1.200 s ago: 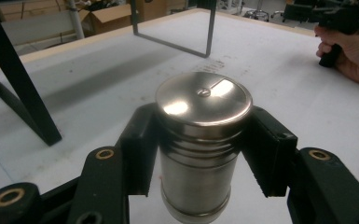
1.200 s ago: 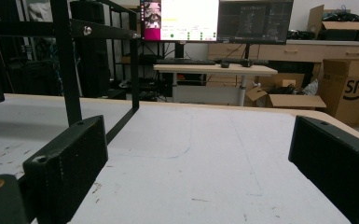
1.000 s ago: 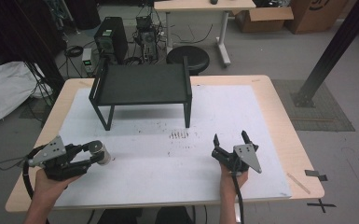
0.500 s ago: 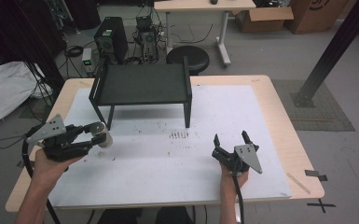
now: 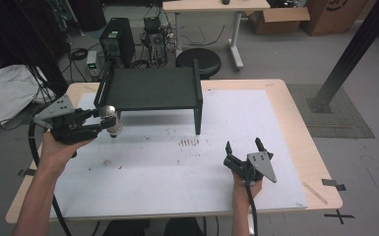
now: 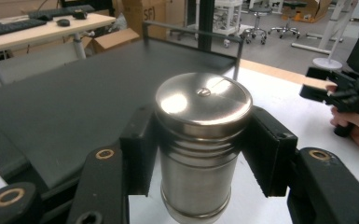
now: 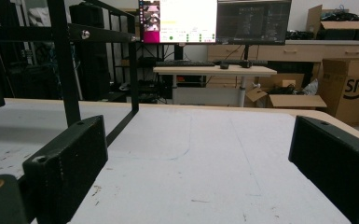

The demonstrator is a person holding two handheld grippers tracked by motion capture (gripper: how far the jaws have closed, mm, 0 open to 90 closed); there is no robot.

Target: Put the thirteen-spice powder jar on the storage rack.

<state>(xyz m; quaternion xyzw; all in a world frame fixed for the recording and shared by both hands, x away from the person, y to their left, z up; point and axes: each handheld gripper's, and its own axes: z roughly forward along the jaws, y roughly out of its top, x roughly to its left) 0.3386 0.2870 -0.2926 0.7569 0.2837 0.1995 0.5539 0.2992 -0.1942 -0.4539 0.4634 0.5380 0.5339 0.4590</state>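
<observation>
Your left hand-held gripper clamps a steel can just beside the black shelf; your right hand-held gripper sits spread apart over the worktop.

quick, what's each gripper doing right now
Left gripper: jaws shut on the steel canister, lifted beside the black shelf.
Right gripper: open, holding nothing.

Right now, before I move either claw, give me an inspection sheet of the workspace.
Surface: white mat on a wooden table, scuffed with dark marks.
Job's things: steel canister upright, held beside the black shelf.
Clutter: nothing seen.
Grippers: left claw shut on the steel canister; right claw open, empty, low over the mat.
Cables: one trails from each claw toward the near table edge.
Surroundings: stool, computer tower, cardboard boxes, second desk.
</observation>
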